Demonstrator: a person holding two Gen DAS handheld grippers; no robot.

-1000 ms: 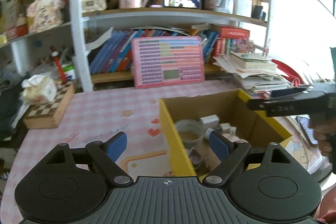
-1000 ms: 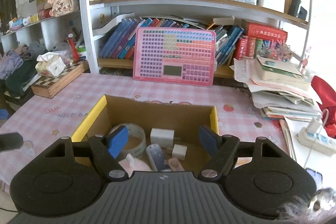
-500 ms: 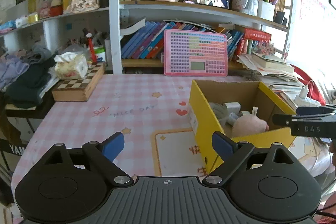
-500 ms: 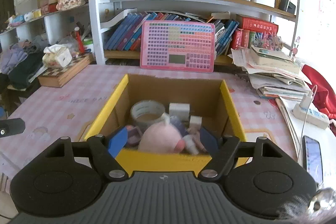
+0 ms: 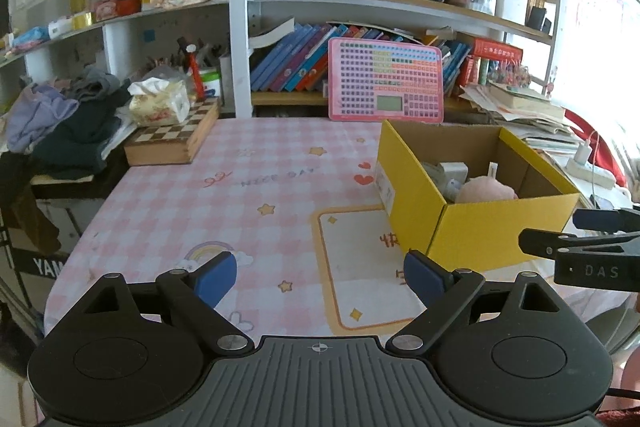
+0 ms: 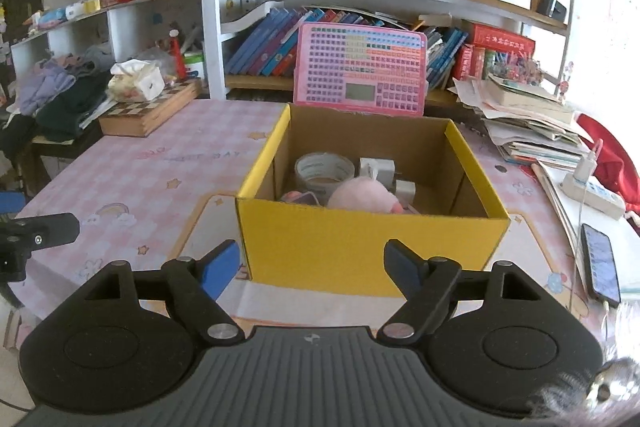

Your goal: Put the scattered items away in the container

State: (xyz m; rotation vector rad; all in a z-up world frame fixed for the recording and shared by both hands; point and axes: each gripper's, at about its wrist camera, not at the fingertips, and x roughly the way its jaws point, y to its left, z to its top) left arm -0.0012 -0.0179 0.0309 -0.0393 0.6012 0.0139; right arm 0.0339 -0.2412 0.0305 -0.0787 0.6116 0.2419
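**Inspector:** Right gripper point(image 6: 312, 263) first: your jaws stand spread with nothing between them, and they have just been opening wider. A second ago they hung over the box's inside; now they sit short of its near yellow wall. You have pulled back.

**Operator:** And the left?

**Inspector:** Left gripper point(image 5: 320, 277) is spread too, empty, over bare tablecloth point(image 5: 240, 187). It has also drawn away: the box point(image 6: 372, 239) was between its fingers before, and now lies ahead and to its right.

**Operator:** What does that say for the job?

**Inspector:** I judge it nearly done or done. The box holds a tape roll point(image 6: 324, 169), white chargers point(image 6: 376, 167), a pink plush point(image 6: 362, 197) and smaller bits I cannot make out. I see nothing loose on the cloth in front of you, so your retreat reads as a finish, not a fetch.

**Operator:** Anything around to mind?

**Inspector:** A pink keyboard toy point(image 6: 360, 69) leans on the shelf just behind the box. A chessboard case point(image 5: 172, 139) carrying a tissue pack point(image 5: 160, 103) sits at the far left, beside piled clothes point(image 5: 68, 123). On the right, a paper stack point(image 6: 528, 119), a power strip point(image 6: 592, 193) and a phone point(image 6: 600, 261) lie near the table edge. Whether any of those count as scattered items I cannot tell. Nothing blocks the box mouth.
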